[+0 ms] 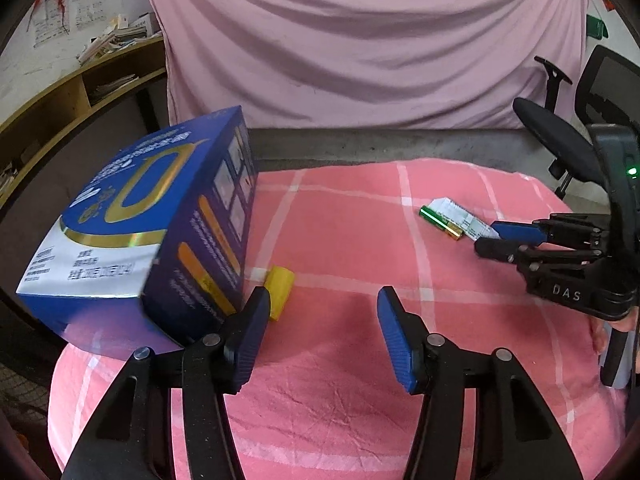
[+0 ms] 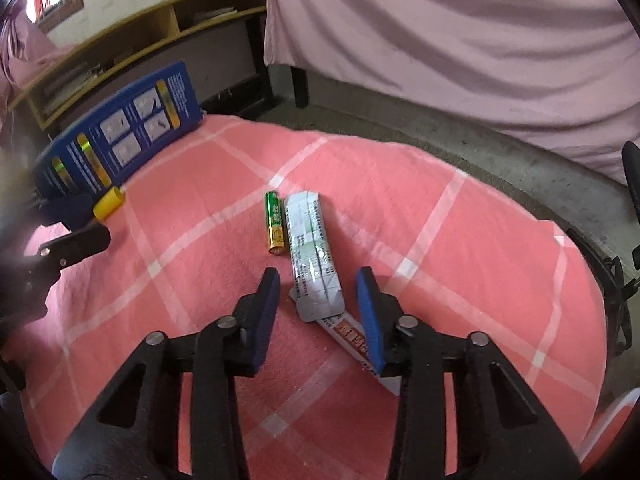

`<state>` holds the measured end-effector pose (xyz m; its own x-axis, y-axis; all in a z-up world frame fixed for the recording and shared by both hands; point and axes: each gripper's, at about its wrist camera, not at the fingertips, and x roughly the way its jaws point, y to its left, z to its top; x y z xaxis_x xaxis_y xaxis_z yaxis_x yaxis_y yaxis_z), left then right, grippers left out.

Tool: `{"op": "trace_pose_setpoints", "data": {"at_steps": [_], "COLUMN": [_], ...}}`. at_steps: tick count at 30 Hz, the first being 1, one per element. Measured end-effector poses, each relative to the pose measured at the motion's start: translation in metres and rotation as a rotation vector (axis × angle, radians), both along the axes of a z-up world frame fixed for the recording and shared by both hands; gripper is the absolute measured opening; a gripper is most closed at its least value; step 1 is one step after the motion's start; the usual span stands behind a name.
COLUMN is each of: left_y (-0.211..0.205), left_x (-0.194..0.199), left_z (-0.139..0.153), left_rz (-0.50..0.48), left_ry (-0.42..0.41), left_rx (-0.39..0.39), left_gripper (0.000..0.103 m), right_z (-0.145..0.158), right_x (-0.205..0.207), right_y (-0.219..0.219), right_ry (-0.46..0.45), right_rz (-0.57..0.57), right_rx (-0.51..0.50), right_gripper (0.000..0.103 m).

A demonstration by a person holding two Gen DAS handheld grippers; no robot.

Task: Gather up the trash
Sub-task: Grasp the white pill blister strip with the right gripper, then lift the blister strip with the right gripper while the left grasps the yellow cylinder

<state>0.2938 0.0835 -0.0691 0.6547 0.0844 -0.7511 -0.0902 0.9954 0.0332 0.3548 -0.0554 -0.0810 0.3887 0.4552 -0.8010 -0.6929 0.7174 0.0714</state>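
On the pink checked cloth (image 2: 460, 232) lie a green and gold battery (image 2: 274, 224) and, beside it, a silver blister strip (image 2: 314, 248). A white and red wrapper (image 2: 352, 336) sticks out from under the strip's near end. My right gripper (image 2: 318, 280) is open and straddles that near end, with a gap on each side. The left wrist view shows the right gripper (image 1: 486, 236) at the strip (image 1: 460, 216) and battery (image 1: 440, 220). My left gripper (image 1: 323, 300) is open with nothing between its fingers. A small yellow piece (image 1: 280, 292) lies by its left finger, next to a large blue box (image 1: 140, 220).
The blue box (image 2: 120, 140) stands at the cloth's far left edge. A pink curtain (image 1: 360, 40) hangs behind, over a grey ledge (image 1: 360, 144). A wooden shelf (image 1: 60, 96) with papers is at the back left. A black office chair (image 1: 580, 128) stands to the right.
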Motion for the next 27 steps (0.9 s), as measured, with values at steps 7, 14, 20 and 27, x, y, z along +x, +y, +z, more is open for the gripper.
{"op": "trace_pose_setpoints", "data": {"at_steps": [7,14,20,27], "left_y": [-0.004,-0.005,-0.001,0.003], "left_x": [0.009,0.002,0.009,0.013], "left_z": [-0.003,0.002,0.0,-0.002], "left_rz": [-0.026,-0.051,0.026,0.071], "left_ry": [0.025,-0.013,0.006,0.006], "left_rx": [0.005,-0.037,0.007,0.04], "left_gripper": [0.051,0.051,0.051,0.051], "right_z": [0.005,0.009,0.011,0.01], "right_x": [-0.004,0.0,0.002,-0.002], "right_y": [-0.013,-0.031,-0.035,-0.033], "right_ry": [0.009,0.037,0.04,0.031], "right_rz": [-0.008,-0.06,-0.082,-0.062], "right_rx": [0.034,0.107,0.137,0.128], "right_gripper": [0.037,0.037,0.037,0.037]}}
